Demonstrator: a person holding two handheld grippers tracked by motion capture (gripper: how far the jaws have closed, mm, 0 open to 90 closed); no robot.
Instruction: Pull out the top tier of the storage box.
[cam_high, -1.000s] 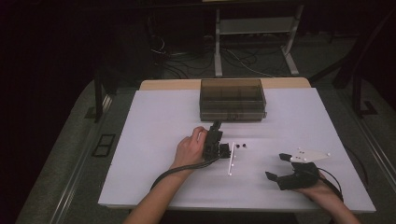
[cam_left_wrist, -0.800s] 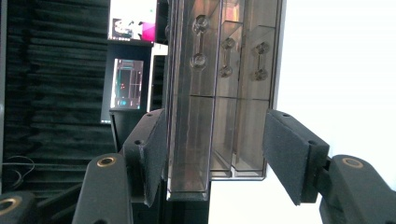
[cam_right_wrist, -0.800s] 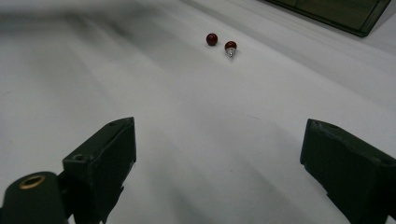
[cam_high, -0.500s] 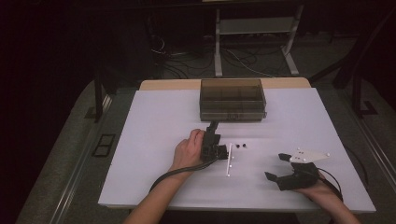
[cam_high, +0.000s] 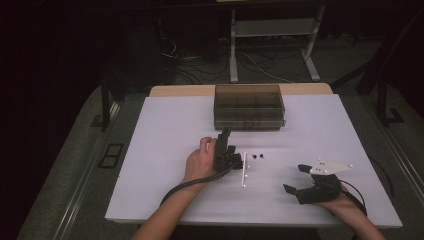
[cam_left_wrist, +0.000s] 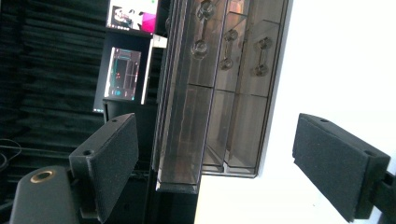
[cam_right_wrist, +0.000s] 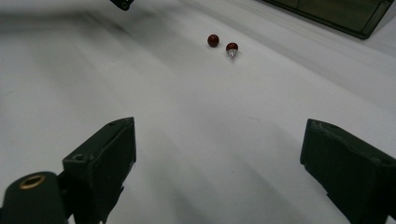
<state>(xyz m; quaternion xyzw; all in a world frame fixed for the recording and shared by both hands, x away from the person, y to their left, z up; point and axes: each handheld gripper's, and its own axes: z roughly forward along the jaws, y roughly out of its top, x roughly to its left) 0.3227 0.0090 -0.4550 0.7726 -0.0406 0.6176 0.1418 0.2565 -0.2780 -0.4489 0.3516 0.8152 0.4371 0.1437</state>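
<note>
My left gripper (cam_high: 227, 145) lies tilted on its side on the white surface (cam_high: 160, 150), jaws spread wide and empty, aimed at the smoky compartment box (cam_high: 249, 106) whose contents I can only half read through the tinted walls. My right gripper (cam_high: 300, 180) hovers near the front edge with its jaws wide too, holding nothing. The two small red beads (cam_right_wrist: 222, 44) sit close together ahead of it, just beside a thin white strip (cam_high: 244, 168) I cannot identify.

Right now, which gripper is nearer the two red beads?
Left. The left gripper sits just left of the red beads; the right gripper is farther off, toward the near right corner.
</note>
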